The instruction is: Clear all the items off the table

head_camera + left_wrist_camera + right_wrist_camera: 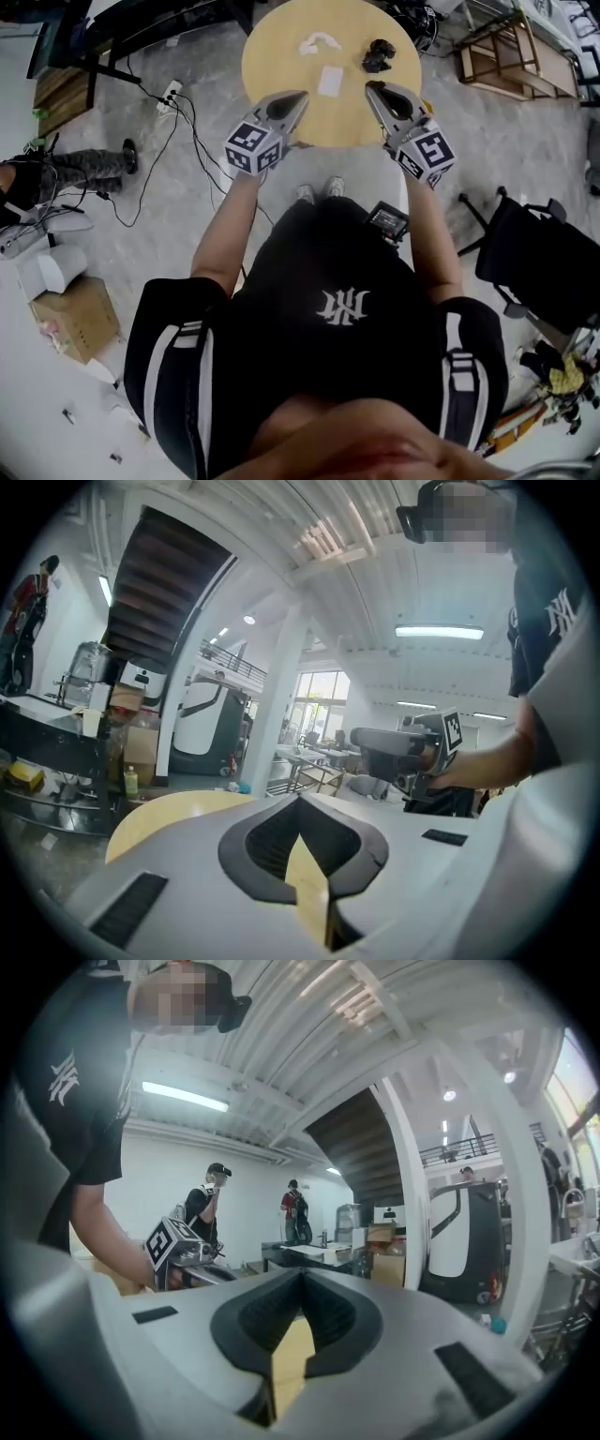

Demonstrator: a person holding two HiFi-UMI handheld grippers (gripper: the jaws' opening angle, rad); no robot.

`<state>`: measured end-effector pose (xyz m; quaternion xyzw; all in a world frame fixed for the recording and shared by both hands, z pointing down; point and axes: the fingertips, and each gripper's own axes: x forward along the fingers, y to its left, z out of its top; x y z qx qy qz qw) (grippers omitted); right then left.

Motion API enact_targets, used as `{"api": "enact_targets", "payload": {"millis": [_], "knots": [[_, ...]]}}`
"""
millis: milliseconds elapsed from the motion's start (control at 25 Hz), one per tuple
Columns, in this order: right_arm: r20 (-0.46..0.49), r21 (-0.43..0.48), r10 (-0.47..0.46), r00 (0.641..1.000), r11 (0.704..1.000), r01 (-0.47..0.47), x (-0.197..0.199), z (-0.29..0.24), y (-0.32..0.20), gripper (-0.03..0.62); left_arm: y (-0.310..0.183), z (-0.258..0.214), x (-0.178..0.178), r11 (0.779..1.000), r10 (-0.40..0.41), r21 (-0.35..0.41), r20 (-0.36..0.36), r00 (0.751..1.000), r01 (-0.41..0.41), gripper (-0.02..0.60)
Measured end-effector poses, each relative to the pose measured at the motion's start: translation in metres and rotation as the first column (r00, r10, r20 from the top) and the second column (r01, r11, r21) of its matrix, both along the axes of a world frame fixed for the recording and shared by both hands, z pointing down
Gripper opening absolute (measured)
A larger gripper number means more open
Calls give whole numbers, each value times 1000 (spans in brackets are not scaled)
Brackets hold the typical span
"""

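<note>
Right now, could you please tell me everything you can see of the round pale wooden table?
The round pale wooden table has a smooth, light yellow top and stands on a grey floor in front of the person; its legs are hidden. On it lie a crumpled white piece, a flat white card and a crumpled black object. The shut left gripper and right gripper point over its near edge.
</note>
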<state>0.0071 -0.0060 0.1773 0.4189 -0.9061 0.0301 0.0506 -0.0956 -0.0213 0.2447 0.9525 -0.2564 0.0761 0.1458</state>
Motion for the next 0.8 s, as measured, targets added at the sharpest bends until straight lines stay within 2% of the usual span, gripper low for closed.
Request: {"api": "enact_targets", "payload": {"millis": [160, 200, 360, 440, 520, 720, 800], "knots": [[-30, -32, 45, 999, 998, -46, 21, 20, 1, 11, 2, 12, 16, 999, 39, -12, -8, 999, -39, 11], [-36, -43, 49, 998, 998, -50, 27, 26, 0, 45, 2, 13, 19, 999, 44, -12, -7, 999, -45, 11], [-79, -59, 34, 996, 998, -38, 50, 44, -17, 60, -8, 11, 35, 999, 44, 4, -5, 999, -44, 11], [-108, -60, 4, 994, 998, -11, 64, 57, -31, 62, -17, 13, 46, 999, 36, 12, 1, 999, -36, 11], [-127, -87, -40, 991, 996, 29, 79, 79, -46, 129, -26, 22, 59, 1000, 14, 5, 15, 1000, -14, 11], [-168, -153, -168, 971, 978, 143, 105, 139, -90, 134, -46, 60, 85, 997, -71, -32, 49, 996, 73, 11], [-219, -152, -204, 954, 973, 173, 112, 160, -111, 230, -54, 79, 94, 994, -100, -35, 65, 993, 102, 11]]}}
